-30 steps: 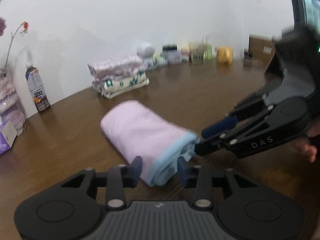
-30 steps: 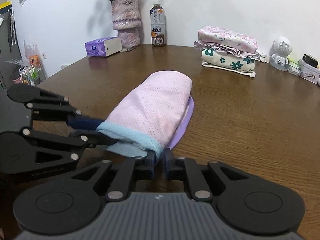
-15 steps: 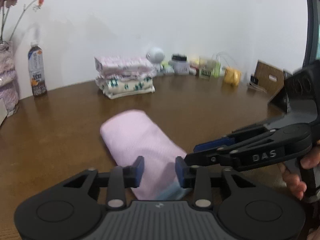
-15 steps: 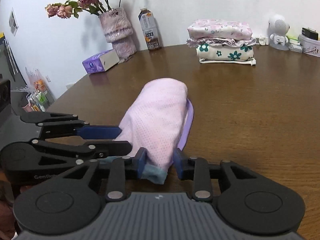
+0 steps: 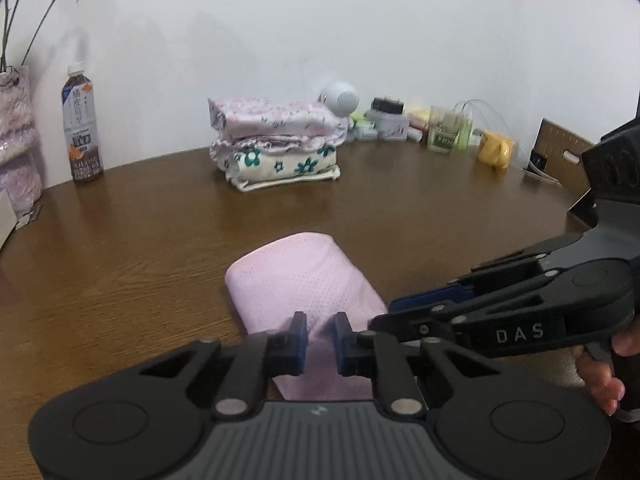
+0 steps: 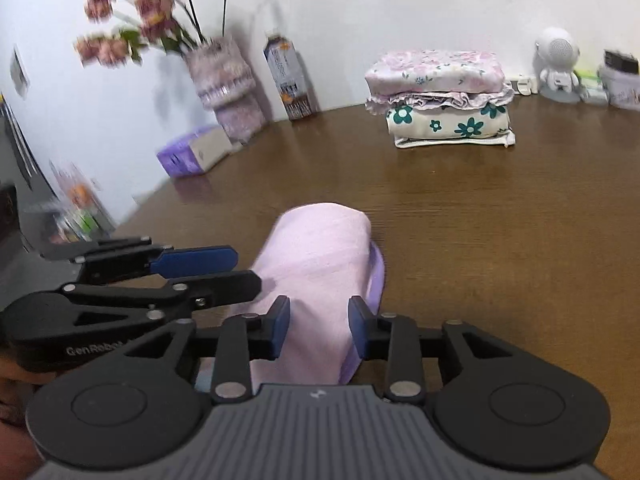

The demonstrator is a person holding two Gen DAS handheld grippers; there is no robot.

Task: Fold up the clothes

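Note:
A folded pink garment (image 5: 304, 280) (image 6: 320, 248) lies as a thick roll on the brown table (image 5: 160, 232), with a purple edge showing along its right side. My left gripper (image 5: 321, 336) has its blue pads narrowed onto the near end of the roll, pinching the cloth. In the right wrist view that left gripper (image 6: 244, 272) comes in from the left and meets the roll's side. My right gripper (image 6: 319, 328) is open, its fingers straddling the near end of the roll. In the left wrist view the right gripper (image 5: 380, 316) reaches in from the right.
A stack of folded floral clothes (image 5: 276, 144) (image 6: 440, 96) sits at the back of the table. A drink bottle (image 5: 80, 128), a vase of flowers (image 6: 224, 84) and a purple tissue box (image 6: 192, 154) stand at the left. Small items (image 5: 440, 132) line the back right. A hand (image 5: 600, 380) holds the right gripper.
My right gripper let go of the roll's blue-hemmed end and opened. My left gripper narrowed onto the cloth. Both cameras rose and tilted, so the roll now sits lower in view.

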